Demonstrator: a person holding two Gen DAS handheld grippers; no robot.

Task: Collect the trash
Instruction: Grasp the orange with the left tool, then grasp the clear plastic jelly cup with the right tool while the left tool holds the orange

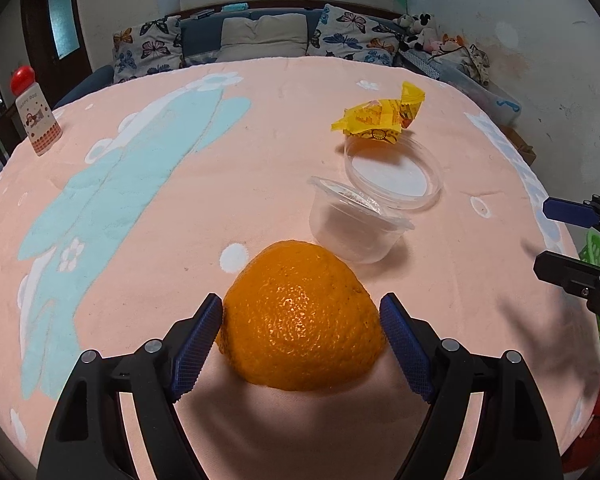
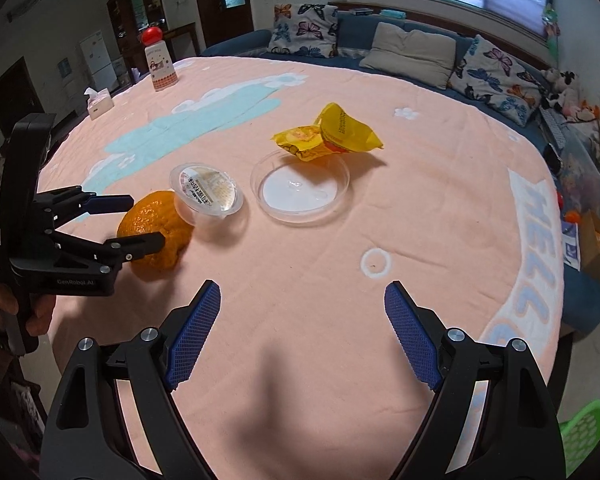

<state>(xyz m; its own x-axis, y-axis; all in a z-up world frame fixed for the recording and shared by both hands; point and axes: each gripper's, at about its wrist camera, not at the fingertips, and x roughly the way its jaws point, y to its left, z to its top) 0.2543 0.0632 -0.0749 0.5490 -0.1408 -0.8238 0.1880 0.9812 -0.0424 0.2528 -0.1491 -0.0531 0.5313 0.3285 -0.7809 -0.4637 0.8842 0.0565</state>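
Left gripper (image 1: 301, 316): low over the orange peel (image 1: 302, 316), jaws spread to either side of it, pads at its flanks. Right gripper (image 2: 302, 300): to the right of the peel, well apart from it, jaws spread wide, nothing between them.

Left gripper (image 1: 301, 316) jaws straddle orange peel (image 1: 302, 316); pads at its flanks, no slack either side. Clear plastic cup (image 1: 356, 222) just beyond peel at 1 o'clock, nearly touching, blocks forward path. Clear lid (image 1: 394, 174) past cup, yellow wrapper (image 1: 376, 114) overhanging its far rim. Open tablecloth (image 1: 140, 184) from 9 to 12 o'clock, free out to red-capped bottle (image 1: 34, 110) at 10. Right gripper (image 2: 302, 312) jaws wide, bare cloth ahead; lid at 12, cup and peel at 10.
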